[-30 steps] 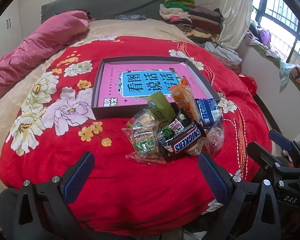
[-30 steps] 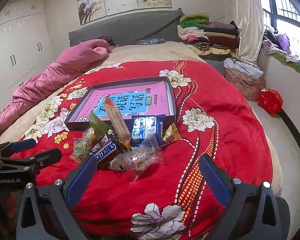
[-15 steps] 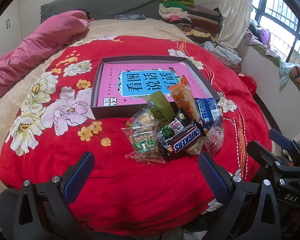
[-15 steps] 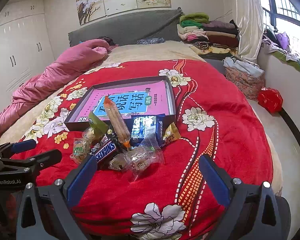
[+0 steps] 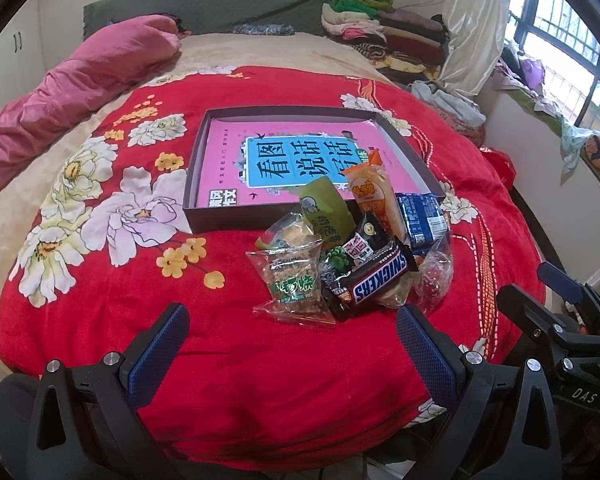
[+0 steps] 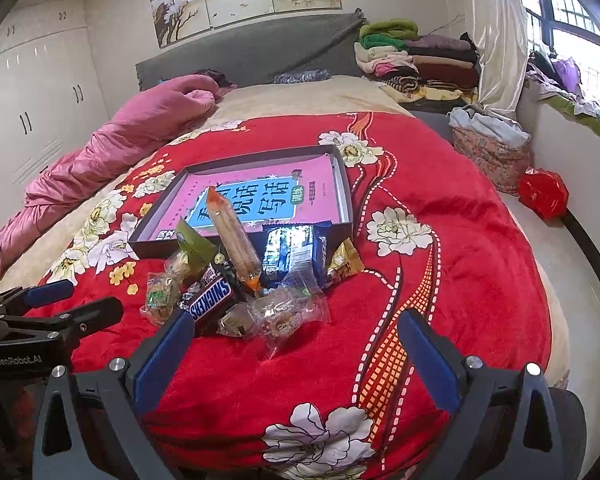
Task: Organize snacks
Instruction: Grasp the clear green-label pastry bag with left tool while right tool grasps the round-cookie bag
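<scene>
red bedspread (image 5: 260, 380) | one box (image 5: 204, 216) | one snickers bar (image 5: 374, 282) | both grippers' jaws spread, empty

Your left gripper (image 5: 288, 330) hangs wide open above the red blanket (image 5: 228, 360), just short of the snack pile (image 5: 352, 252). The pile touches the tray's (image 5: 192, 184) near wall; your right gripper (image 5: 540, 284) shows at right.

Home bedroom. Bed (image 6: 460, 264) with red floral blanket (image 6: 440, 300), pink duvet (image 6: 112, 148) at 10 o'clock, grey headboard (image 6: 252, 56) at 12, white wardrobe (image 6: 32, 104) at 9, folded clothes stack (image 6: 416, 56) and curtained window (image 6: 572, 20) at 2.
</scene>
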The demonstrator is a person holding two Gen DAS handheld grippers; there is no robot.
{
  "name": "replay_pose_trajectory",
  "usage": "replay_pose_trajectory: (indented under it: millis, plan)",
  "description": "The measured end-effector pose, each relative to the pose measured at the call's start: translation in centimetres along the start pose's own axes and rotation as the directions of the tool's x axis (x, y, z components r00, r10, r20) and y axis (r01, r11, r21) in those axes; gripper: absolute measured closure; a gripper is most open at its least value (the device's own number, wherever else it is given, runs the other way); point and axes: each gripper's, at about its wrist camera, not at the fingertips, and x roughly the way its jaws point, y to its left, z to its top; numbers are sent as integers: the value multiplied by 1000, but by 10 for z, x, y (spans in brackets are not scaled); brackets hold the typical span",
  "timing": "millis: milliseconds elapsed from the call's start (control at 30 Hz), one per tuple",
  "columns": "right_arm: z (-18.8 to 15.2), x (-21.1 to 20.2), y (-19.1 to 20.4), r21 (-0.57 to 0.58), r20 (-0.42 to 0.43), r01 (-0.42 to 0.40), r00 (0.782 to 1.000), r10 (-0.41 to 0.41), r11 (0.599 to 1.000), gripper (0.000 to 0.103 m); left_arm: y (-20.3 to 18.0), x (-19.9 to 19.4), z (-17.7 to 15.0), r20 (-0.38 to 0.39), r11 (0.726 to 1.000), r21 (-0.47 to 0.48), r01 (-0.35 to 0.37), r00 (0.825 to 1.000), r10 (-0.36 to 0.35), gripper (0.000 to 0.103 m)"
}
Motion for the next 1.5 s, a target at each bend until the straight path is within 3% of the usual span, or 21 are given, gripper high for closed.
replay_pose_trajectory:
  millis: [333, 700, 1167, 1367, 1500]
  plan:
    - [-2, 13, -7, 34, -44, -21, 999, 23, 999, 1, 9, 13, 0, -29, 1000, -26, -11, 1000, 10, 0]
    - [-6, 51, -19, 81, -161, -33, 986, 46, 996, 1, 37, 47, 0, -110, 994, -108, 8, 994, -20, 1]
    - [-3, 82, -5, -66, -215, -9, 977, -5, 998, 1, 32, 78, 13, -121, 993, -106, 49, 991, -62, 5]
    - [0, 92, 0, -131, -205, 12, 978, -39, 991, 1, 33, 89, 13, -149, 991, -115, 75, 985, -92, 15]
    - [1, 96, 7, -191, -186, 24, 981, -61, 981, 9, 31, 95, 14, -159, 990, -110, 90, 981, -107, 21]
